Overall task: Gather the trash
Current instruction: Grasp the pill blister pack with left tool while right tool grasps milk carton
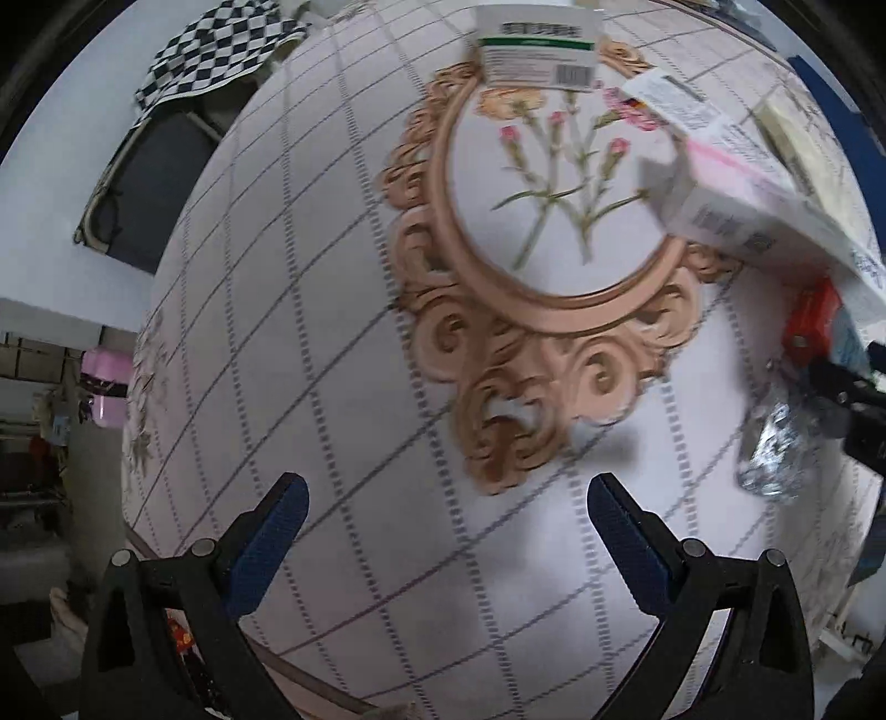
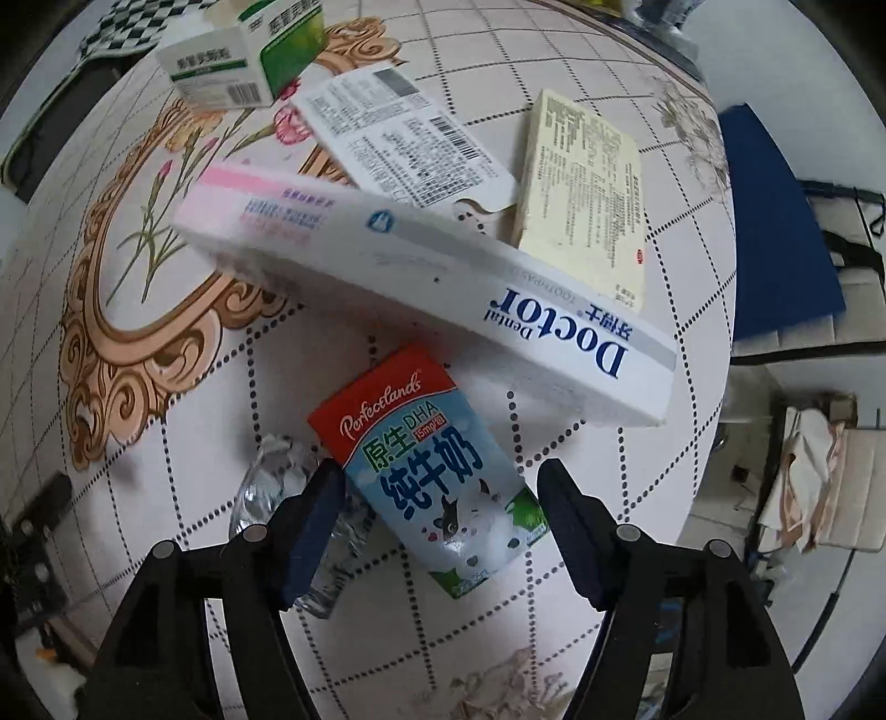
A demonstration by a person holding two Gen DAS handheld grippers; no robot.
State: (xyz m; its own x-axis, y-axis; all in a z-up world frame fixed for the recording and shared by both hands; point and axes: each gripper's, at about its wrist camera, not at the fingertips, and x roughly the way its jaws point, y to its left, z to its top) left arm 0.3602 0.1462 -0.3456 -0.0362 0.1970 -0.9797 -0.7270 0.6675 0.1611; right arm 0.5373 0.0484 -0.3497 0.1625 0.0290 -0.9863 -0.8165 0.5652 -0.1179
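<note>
A round table (image 2: 183,399) with a patterned cloth holds the trash. In the right wrist view, a milk carton (image 2: 432,471) lies flat between my right gripper's (image 2: 440,515) open fingers. A long toothpaste box (image 2: 421,299) leans over the carton's far end. A crumpled clear plastic wrapper (image 2: 277,487) lies left of the carton. My left gripper (image 1: 446,526) is open and empty above bare cloth. In the left wrist view, the toothpaste box (image 1: 736,188), wrapper (image 1: 775,448) and carton's red end (image 1: 814,321) sit at far right.
A green and white medicine box (image 2: 238,61) stands at the back, also in the left wrist view (image 1: 537,50). A flattened white box (image 2: 410,144) and a cream box (image 2: 587,194) lie behind the toothpaste box. A blue folder (image 2: 775,221) sits past the table's right edge.
</note>
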